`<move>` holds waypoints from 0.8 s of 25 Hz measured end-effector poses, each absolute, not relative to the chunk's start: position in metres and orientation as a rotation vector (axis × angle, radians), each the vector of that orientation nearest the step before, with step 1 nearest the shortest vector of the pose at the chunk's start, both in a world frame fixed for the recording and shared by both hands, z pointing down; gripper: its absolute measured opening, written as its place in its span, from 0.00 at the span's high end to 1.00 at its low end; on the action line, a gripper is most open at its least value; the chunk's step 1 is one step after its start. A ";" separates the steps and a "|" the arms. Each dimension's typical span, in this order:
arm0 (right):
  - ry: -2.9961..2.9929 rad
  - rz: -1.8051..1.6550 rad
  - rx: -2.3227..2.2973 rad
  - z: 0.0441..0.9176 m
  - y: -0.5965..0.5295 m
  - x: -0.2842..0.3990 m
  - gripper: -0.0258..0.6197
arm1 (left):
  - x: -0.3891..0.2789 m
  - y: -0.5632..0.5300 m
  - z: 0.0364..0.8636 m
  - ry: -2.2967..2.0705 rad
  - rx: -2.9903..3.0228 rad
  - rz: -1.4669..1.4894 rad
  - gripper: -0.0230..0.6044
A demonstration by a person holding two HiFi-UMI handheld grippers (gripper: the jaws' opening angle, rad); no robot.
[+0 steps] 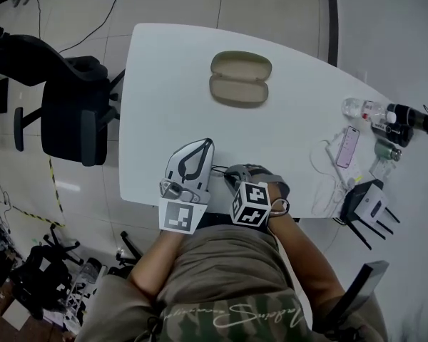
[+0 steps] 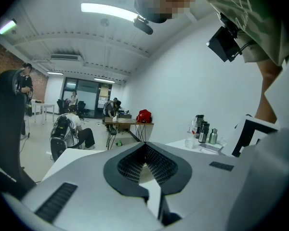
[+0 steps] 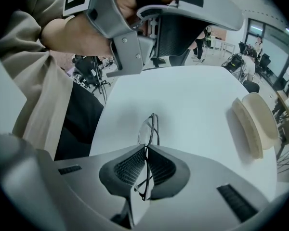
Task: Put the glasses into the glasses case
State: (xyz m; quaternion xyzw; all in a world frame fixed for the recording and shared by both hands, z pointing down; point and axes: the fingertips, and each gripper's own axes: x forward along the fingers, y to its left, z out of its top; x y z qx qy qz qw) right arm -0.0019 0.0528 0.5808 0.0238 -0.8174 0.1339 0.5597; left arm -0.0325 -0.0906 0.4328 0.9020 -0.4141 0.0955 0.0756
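Risk: your right tool (image 3: pixel 147 150) pinches the glasses (image 3: pixel 149 126) edge-on by a thin wire frame. They could pivot or slip on the carry, and a harder squeeze may bend them. The open glasses case (image 1: pixel 240 78) lies loose on the table (image 1: pixel 164 70) at 12 o'clock, well apart from both tools — unbraced, it may skid at contact.

Tools: the right tool is clenched on the glasses near the table's 6 o'clock edge — your left tool (image 2: pixel 145 147) has its jaws together with nothing between them.
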 end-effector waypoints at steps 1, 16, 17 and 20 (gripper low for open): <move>-1.929 0.316 0.055 0.581 0.051 -0.001 0.91 | -0.033 -0.093 0.434 -1.263 2.692 0.276 0.96; -1.893 0.253 0.131 0.563 0.063 -0.007 0.91 | -0.062 -0.049 0.411 -1.288 2.720 0.149 0.96; -1.895 0.248 0.136 0.562 0.065 -0.010 0.91 | -0.064 -0.043 0.409 -1.287 2.716 0.141 0.96; -1.898 0.225 0.157 0.560 0.068 -0.012 0.91 | -0.062 -0.030 0.404 -1.281 2.733 0.116 0.96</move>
